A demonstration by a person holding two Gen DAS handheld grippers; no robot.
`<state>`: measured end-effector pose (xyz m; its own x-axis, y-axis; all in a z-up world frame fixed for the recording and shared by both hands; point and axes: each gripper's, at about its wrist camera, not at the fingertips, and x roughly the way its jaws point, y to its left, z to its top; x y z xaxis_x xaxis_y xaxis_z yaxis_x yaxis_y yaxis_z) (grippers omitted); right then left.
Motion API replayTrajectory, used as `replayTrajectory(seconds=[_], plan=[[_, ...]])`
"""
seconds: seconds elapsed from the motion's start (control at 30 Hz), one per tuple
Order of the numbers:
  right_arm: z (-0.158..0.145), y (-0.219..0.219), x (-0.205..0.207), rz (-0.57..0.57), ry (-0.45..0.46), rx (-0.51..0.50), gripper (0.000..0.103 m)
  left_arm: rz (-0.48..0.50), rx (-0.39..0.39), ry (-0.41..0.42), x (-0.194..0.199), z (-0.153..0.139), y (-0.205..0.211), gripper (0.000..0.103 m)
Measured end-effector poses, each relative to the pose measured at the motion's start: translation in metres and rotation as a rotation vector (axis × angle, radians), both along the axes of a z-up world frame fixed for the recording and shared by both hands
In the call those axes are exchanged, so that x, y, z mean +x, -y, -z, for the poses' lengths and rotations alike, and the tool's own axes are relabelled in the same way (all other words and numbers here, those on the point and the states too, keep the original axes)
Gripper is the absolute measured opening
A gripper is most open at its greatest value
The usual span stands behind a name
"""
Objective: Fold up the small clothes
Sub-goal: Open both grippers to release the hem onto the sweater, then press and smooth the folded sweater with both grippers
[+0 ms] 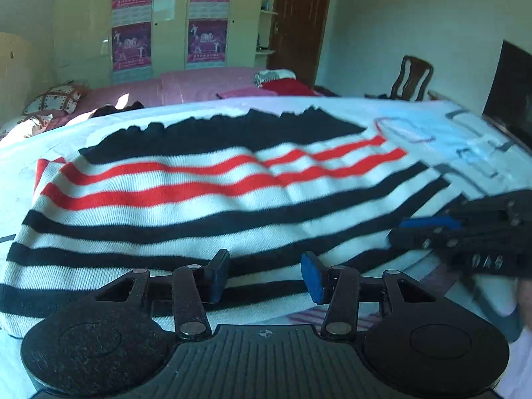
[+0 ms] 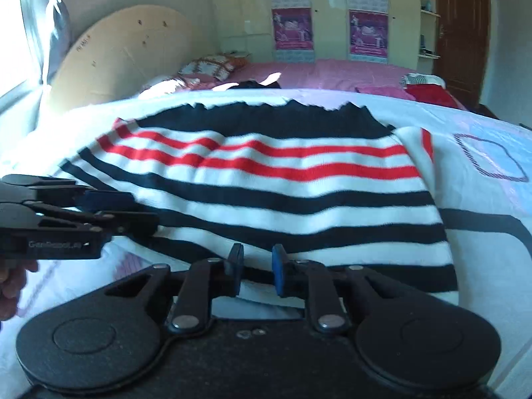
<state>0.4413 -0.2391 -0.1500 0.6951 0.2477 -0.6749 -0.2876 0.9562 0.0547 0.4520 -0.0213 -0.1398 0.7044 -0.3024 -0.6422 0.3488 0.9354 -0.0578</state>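
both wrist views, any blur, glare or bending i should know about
Left wrist view: the striped sweater is softly smeared, the right gripper at the edge more so; fisheye bows the bedspread. Right wrist view: the window is blown out at left, and the left gripper is dim.

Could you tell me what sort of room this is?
Most likely a bedroom: a bed with a pink cover and a pillow, a tall wardrobe behind it, and the striped garment spread out in front.
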Motion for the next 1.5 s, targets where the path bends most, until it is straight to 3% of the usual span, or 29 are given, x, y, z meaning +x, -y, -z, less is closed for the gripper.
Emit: replayTrajectory(seconds=[0.13,0.17,0.2,0.23,0.3,0.33,0.37,0.4,0.47,0.5,0.53,0.63,0.73,0.83,0.97,1.03,1.07,1.1,1.2,1.3,1.37,1.4,1.43,1.5], plan=[[-0.007,0.052,-0.007,0.152,0.014,0.013,0.012,-0.098,-0.01,0.065,-0.018,-0.007,-0.044,0.047],[-0.007,0.067,-0.009,0.179,0.008,0.025,0.012,-0.147,0.005,0.063,-0.021,-0.005,-0.063,0.047],[-0.006,0.081,-0.01,0.21,0.0,0.03,0.011,-0.173,-0.031,0.035,-0.02,0.0,-0.085,0.047],[-0.005,0.091,-0.011,0.223,-0.007,0.04,0.006,-0.175,-0.114,0.024,-0.022,0.003,-0.105,0.042],[-0.006,0.097,-0.009,0.223,-0.025,0.064,0.005,-0.202,-0.149,-0.01,-0.02,-0.001,-0.121,0.029],[-0.011,0.092,-0.008,0.22,-0.013,0.054,0.01,-0.215,-0.159,-0.009,-0.017,-0.009,-0.122,0.03],[-0.017,0.085,-0.006,0.215,0.021,0.049,0.022,-0.235,-0.175,0.03,-0.016,-0.019,-0.121,0.03],[-0.025,0.075,-0.003,0.194,0.067,0.059,0.024,-0.224,-0.185,0.069,-0.01,-0.029,-0.116,0.031],[-0.034,0.051,0.015,0.148,0.097,0.085,0.023,-0.188,-0.146,0.115,0.009,-0.041,-0.097,0.054],[-0.036,0.035,0.03,0.127,0.097,0.1,0.023,-0.177,-0.111,0.128,0.025,-0.044,-0.082,0.077],[-0.036,0.02,0.044,0.106,0.089,0.116,0.023,-0.158,-0.088,0.127,0.04,-0.043,-0.07,0.084],[-0.026,-0.036,0.082,0.0,0.041,0.132,0.02,-0.129,-0.058,0.066,0.079,-0.03,-0.048,0.084],[-0.009,-0.055,0.102,-0.046,0.012,0.035,0.019,-0.134,0.02,-0.033,0.107,-0.008,-0.05,0.084],[-0.003,-0.016,0.107,0.038,0.027,0.004,0.01,-0.154,-0.001,-0.023,0.108,-0.004,-0.085,0.084],[-0.006,0.043,0.107,0.187,0.034,0.009,0.01,-0.165,0.019,-0.013,0.103,-0.01,-0.101,0.083],[-0.012,0.045,0.11,0.196,0.039,0.045,0.015,-0.169,0.01,0.019,0.107,-0.022,-0.095,0.083],[-0.015,0.037,0.111,0.192,0.069,0.034,0.028,-0.16,0.006,0.037,0.112,-0.026,-0.089,0.083],[-0.018,0.025,0.114,0.17,0.096,0.032,0.032,-0.15,-0.005,0.046,0.119,-0.029,-0.082,0.083],[-0.018,-0.002,0.136,0.112,0.092,0.053,0.031,-0.095,-0.015,0.035,0.153,-0.03,-0.058,0.083],[-0.009,-0.006,0.159,0.119,0.06,0.014,0.03,-0.087,0.043,-0.017,0.178,-0.013,-0.048,0.083],[-0.002,0.015,0.166,0.217,0.057,-0.048,0.029,-0.121,0.075,-0.039,0.184,0.003,-0.061,0.083],[0.0,0.034,0.168,0.249,0.045,-0.018,0.024,-0.127,-0.002,-0.037,0.183,0.004,-0.074,0.083],[-0.002,0.05,0.167,0.257,0.034,0.031,0.021,-0.133,-0.018,-0.046,0.183,0.001,-0.078,0.083],[-0.011,0.058,0.162,0.26,0.035,0.017,0.022,-0.152,0.033,-0.018,0.175,-0.01,-0.072,0.083]])
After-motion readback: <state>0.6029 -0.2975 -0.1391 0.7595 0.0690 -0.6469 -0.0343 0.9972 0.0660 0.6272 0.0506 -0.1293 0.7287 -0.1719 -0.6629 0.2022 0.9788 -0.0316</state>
